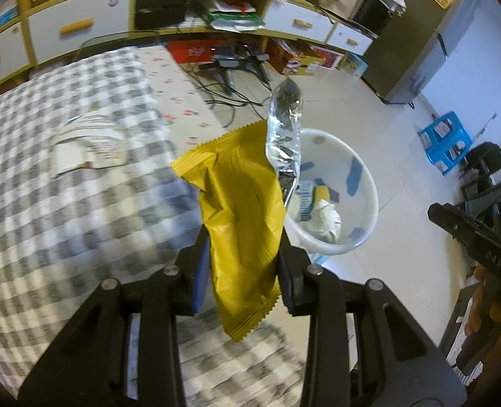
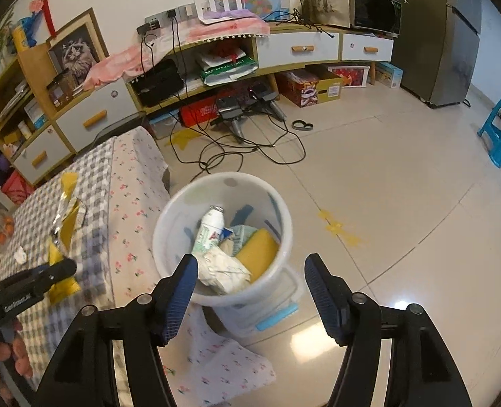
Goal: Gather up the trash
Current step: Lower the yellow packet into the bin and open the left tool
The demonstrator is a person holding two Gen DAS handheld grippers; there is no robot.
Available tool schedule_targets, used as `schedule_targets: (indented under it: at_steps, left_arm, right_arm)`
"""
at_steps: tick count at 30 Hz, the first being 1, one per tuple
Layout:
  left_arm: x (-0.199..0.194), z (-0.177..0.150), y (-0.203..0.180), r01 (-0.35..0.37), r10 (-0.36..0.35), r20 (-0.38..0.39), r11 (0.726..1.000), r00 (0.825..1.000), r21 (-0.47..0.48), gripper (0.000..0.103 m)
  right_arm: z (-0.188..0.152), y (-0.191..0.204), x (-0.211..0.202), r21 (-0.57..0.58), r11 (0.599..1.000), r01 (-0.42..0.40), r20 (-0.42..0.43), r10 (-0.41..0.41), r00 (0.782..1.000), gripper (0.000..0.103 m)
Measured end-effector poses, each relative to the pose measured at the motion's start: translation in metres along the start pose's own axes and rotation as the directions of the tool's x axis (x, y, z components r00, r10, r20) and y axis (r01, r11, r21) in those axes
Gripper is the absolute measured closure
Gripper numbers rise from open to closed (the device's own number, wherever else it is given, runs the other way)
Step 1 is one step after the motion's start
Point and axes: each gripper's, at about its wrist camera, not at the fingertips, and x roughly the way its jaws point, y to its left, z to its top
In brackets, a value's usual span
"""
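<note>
Right gripper [image 2: 250, 291] fingers apart, empty, over white bin [image 2: 277, 203] holding bottle [image 2: 211, 227], wrappers.

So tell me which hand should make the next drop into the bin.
Left. The left gripper is shut on the yellow wrapper, already near the white bin. The right gripper hangs over the bin with open jaws and nothing between them, so it has nothing to drop.

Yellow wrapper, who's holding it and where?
The left gripper pinches the yellow wrapper near its lower end. The right gripper is open, holding nothing.
</note>
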Motion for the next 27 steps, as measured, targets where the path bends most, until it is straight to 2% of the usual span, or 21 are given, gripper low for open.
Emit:
schedule_targets:
  at_steps: [7,14,15,17,18,19,21,27]
  left_arm:
    - [0.026,0.003,-0.04,0.024,-0.024,0.007,0.996,1.0,0.085,0.066]
    - [0.044,0.009,-0.062,0.037,-0.043,0.032,0.989,0.999,0.144,0.065]
    - [0.046,0.011,-0.063,0.042,-0.048,0.037,0.988,0.998,0.149,0.062]
    - [0.047,0.012,-0.065,0.055,-0.065,0.06,0.986,0.996,0.158,0.046]
    - [0.048,0.012,-0.065,0.053,-0.064,0.069,0.986,0.996,0.158,0.025]
    - [0.048,0.013,-0.066,0.033,-0.045,0.075,0.988,0.996,0.152,0.011]
    - [0.049,0.013,-0.065,-0.004,-0.006,0.077,0.991,0.997,0.136,0.009]
    - [0.045,0.012,-0.06,-0.037,0.026,0.083,0.99,0.996,0.139,0.008]
  right_arm:
    - [-0.009,-0.021,-0.003,-0.002,1.0,0.03,-0.009,-0.03,1.0,0.035]
    - [-0.014,-0.043,-0.009,0.012,0.999,0.047,-0.004,-0.047,0.999,0.034]
    - [-0.015,-0.047,-0.009,0.018,0.999,0.051,-0.005,-0.051,0.999,0.034]
    - [-0.018,-0.052,-0.011,0.023,0.998,0.056,-0.006,-0.056,0.998,0.034]
    - [-0.019,-0.055,-0.011,0.024,0.998,0.06,-0.007,-0.06,0.998,0.034]
    - [-0.02,-0.057,-0.012,0.024,0.998,0.065,-0.008,-0.064,0.998,0.034]
    - [-0.021,-0.061,-0.012,0.025,0.997,0.071,-0.01,-0.071,0.997,0.034]
    - [-0.023,-0.065,-0.013,0.029,0.996,0.08,-0.013,-0.079,0.997,0.034]
